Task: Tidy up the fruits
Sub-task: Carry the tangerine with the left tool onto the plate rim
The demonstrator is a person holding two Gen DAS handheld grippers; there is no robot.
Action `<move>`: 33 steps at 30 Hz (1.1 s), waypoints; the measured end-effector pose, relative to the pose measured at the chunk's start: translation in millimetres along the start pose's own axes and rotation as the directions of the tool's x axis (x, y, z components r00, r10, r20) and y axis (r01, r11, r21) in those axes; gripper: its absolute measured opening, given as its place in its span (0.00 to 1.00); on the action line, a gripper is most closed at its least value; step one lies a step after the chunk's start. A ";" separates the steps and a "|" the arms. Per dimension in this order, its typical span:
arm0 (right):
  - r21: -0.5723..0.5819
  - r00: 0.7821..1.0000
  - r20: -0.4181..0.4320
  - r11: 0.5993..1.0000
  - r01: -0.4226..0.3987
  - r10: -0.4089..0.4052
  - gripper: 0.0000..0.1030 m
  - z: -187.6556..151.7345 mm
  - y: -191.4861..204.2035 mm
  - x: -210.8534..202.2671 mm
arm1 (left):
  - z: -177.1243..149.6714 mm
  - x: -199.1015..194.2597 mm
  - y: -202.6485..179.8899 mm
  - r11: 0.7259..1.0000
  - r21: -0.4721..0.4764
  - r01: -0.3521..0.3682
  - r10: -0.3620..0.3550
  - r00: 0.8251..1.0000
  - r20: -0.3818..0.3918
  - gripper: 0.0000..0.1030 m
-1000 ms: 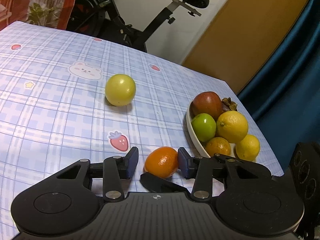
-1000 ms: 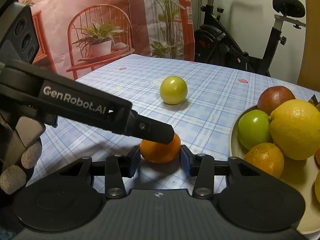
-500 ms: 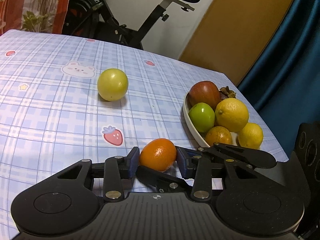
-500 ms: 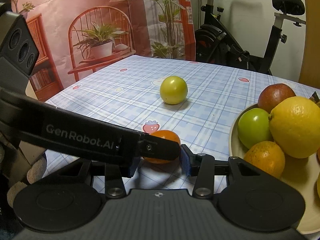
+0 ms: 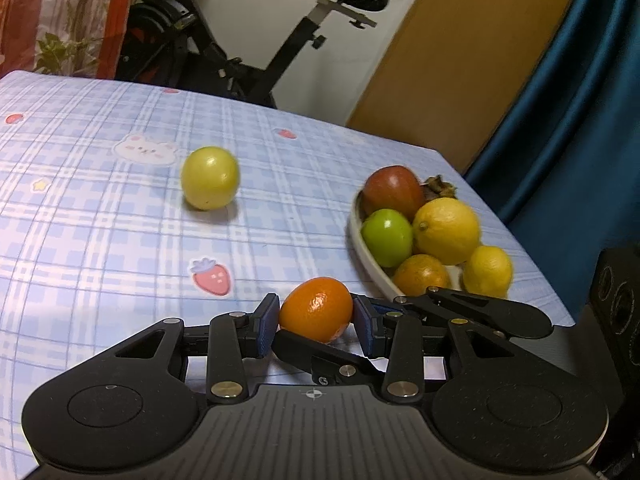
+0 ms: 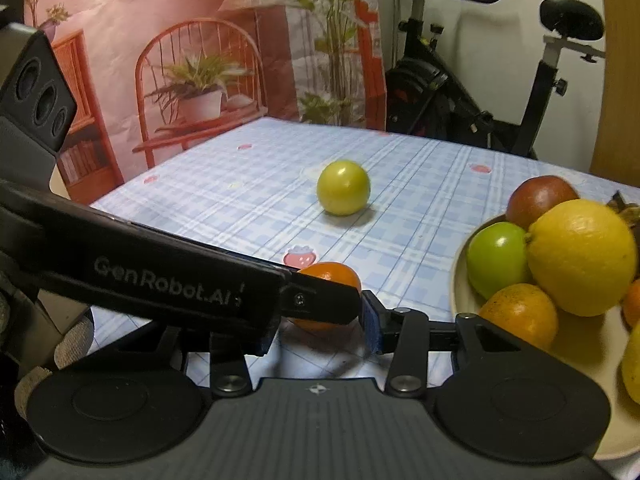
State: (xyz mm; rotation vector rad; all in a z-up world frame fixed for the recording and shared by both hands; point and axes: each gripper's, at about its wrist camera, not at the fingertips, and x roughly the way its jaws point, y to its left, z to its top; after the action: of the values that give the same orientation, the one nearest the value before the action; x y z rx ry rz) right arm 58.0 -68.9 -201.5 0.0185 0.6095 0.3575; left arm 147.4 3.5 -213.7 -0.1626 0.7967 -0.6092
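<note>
Left gripper [image 5: 315, 322] has the orange mandarin [image 5: 316, 309] pinched between its blue pads, one pad pressing each side of the fruit, low at the 6 o'clock part of the left wrist view. The mandarin looks just off the checked tablecloth [image 5: 100, 248], though contact underneath is hard to judge.

Right gripper [image 6: 320, 330] sits right there too: its fingers stand apart, straddling the same mandarin [image 6: 332, 276] with space on the right-hand side, and the left tool's black finger crosses in front, hiding the left pad. So its grip is loose and wide, not clamping.

Out at 11 o'clock from the mandarin in the left wrist view, a yellow-green fruit [image 5: 210, 183] rests alone on the cloth, well apart. Over at 2 o'clock, the white bowl [image 5: 366, 256] holds a pile: a reddish apple [image 5: 394, 192], a green fruit [image 5: 387, 237], a big lemon [image 5: 446, 230], a smaller lemon [image 5: 488, 271] and an orange [image 5: 420, 274], all touching. A strawberry print [image 5: 211, 276] lies just beside the mandarin at 10 o'clock.
</note>
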 end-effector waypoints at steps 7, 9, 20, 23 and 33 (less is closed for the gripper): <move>0.062 0.999 0.030 0.997 0.034 -0.036 0.44 0.9 -14.3 -32.3 | 4.8 2.1 -31.5 0.998 0.007 0.064 -0.064 0.998 0.004 0.41; 0.100 0.998 0.036 0.994 0.045 -0.049 0.44 -3.2 -22.8 -45.3 | 4.1 4.4 -41.9 0.996 0.019 0.085 -0.085 0.996 -0.005 0.41; 0.223 0.986 0.070 0.966 0.132 -0.151 0.44 -15.0 -58.3 -94.1 | 5.6 30.4 -103.5 0.983 0.152 0.108 -0.104 0.994 -0.029 0.42; 0.260 0.981 0.063 0.952 0.161 -0.183 0.44 -19.7 -70.6 -100.1 | 6.1 42.1 -116.3 0.976 0.189 0.107 -0.099 0.994 -0.052 0.42; 0.321 0.977 0.027 0.927 0.192 -0.212 0.44 -29.8 -90.9 -94.7 | 1.5 64.8 -125.9 0.970 0.233 0.075 -0.053 0.994 -0.099 0.42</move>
State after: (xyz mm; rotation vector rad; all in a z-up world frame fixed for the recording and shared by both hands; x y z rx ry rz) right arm -1.4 -188.4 -184.3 0.2725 0.5972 0.0549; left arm 126.7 -136.5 -207.8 0.0589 0.8038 -0.7722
